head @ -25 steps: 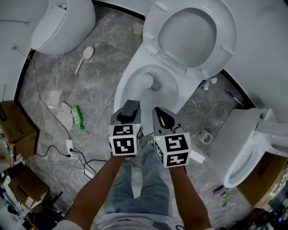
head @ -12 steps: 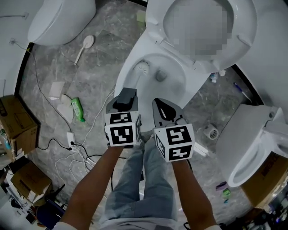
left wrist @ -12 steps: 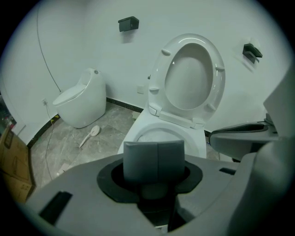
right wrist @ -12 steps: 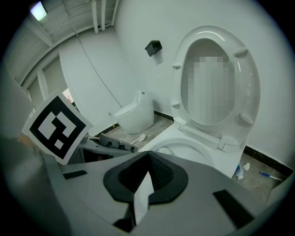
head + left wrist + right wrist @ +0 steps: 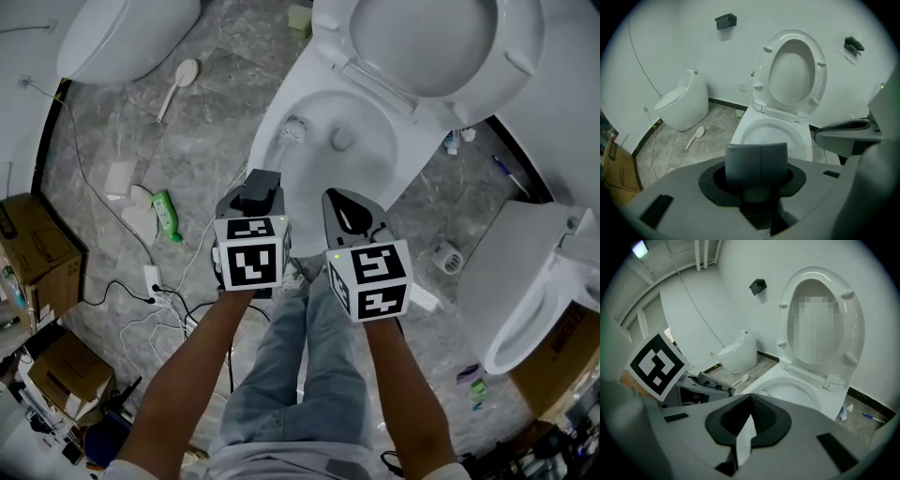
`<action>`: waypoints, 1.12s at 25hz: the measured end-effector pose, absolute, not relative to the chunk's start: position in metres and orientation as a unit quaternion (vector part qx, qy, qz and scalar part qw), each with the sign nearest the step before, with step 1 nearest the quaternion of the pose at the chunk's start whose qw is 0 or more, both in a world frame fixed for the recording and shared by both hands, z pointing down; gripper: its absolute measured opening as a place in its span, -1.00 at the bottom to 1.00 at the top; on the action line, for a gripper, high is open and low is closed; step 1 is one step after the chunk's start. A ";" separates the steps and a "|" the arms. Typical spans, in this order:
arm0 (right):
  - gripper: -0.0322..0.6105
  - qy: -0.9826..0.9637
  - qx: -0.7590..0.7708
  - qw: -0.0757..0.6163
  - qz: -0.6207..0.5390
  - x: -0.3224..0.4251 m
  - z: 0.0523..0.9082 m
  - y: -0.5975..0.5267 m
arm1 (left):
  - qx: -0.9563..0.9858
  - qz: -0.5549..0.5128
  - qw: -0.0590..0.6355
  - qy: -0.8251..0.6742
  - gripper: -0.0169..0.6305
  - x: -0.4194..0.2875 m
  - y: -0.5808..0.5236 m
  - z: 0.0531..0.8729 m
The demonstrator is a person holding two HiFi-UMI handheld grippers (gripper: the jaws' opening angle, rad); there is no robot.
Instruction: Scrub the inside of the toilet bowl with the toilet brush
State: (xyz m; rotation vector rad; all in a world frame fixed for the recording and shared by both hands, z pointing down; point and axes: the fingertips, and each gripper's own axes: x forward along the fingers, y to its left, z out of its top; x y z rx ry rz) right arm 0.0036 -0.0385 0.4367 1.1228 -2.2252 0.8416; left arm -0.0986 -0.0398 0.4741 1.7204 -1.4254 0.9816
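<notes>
The toilet brush (image 5: 295, 129) has its white head down inside the toilet bowl (image 5: 375, 161), against the left wall near the drain hole. Its handle runs back up to my left gripper (image 5: 258, 195), whose jaws are clamped on it. My right gripper (image 5: 349, 210) hangs just beside it over the bowl's front rim, jaws pressed together on nothing. The seat (image 5: 427, 47) stands raised. A green bottle (image 5: 166, 217) and white cables (image 5: 178, 323) lie on the grey floor to my left
</notes>
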 end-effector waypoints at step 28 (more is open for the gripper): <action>-0.90 -0.807 0.429 0.266 0.305 -0.013 0.393 0.008 | 0.648 0.443 0.375 -0.494 -0.46 -0.120 0.062 0.458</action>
